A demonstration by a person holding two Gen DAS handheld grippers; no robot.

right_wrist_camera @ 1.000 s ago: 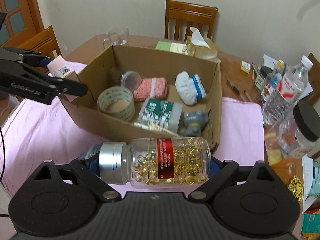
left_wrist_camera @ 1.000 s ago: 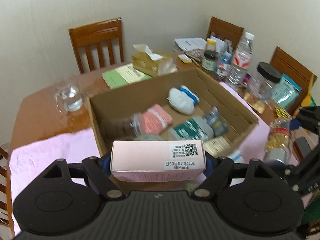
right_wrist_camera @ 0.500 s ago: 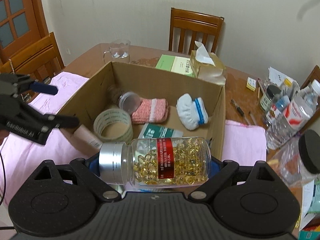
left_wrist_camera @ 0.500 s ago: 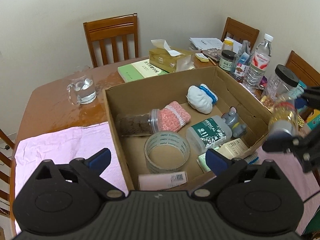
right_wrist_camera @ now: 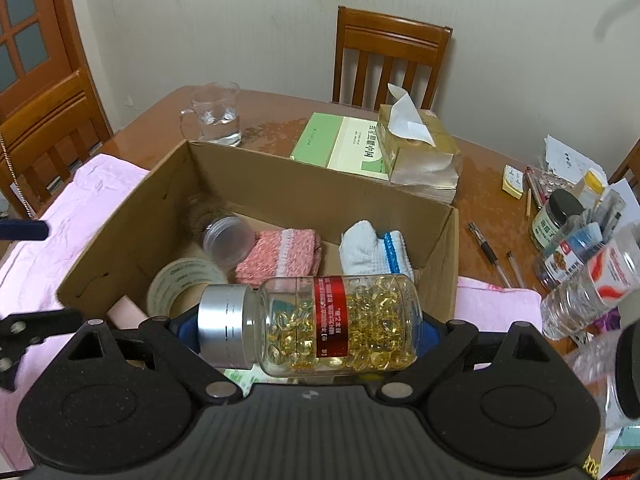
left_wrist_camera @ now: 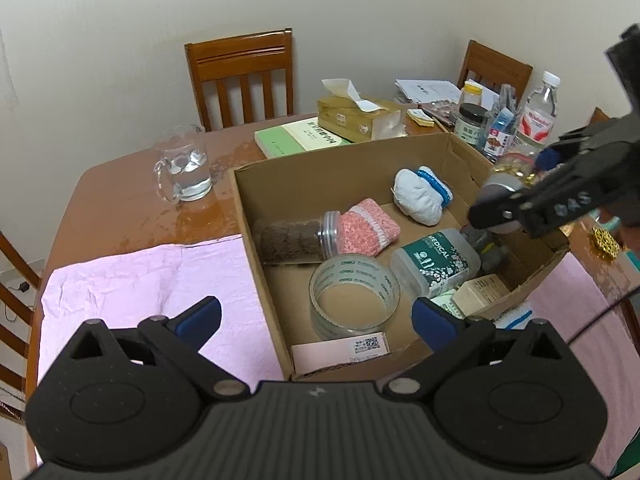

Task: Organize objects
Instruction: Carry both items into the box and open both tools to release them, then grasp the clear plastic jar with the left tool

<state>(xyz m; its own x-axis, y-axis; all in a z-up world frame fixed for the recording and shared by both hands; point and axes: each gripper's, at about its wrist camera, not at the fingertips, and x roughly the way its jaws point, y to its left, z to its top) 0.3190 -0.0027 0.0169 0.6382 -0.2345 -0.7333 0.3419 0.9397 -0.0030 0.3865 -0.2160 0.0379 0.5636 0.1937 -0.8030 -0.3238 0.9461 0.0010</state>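
Bottle [right_wrist_camera: 320, 324] lies sideways clamped in right tongs [right_wrist_camera: 310, 330]; left tongs [left_wrist_camera: 316, 316] gape empty.

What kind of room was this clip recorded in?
Most likely a home dining room: a wooden table with matching wooden chairs against a plain wall, cluttered with household things such as a tissue box and a water mug.

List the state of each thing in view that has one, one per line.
Left tongs: open, empty.
Right tongs: shut on the capsule bottle.
Capsule bottle: capped, held sideways above the box.
Cardboard box: open, partly filled.
Pink carton: lying flat in the box.
Tape roll: lying flat.
Brown jar: capped, on its side.
Glass mug: upright, holding water.
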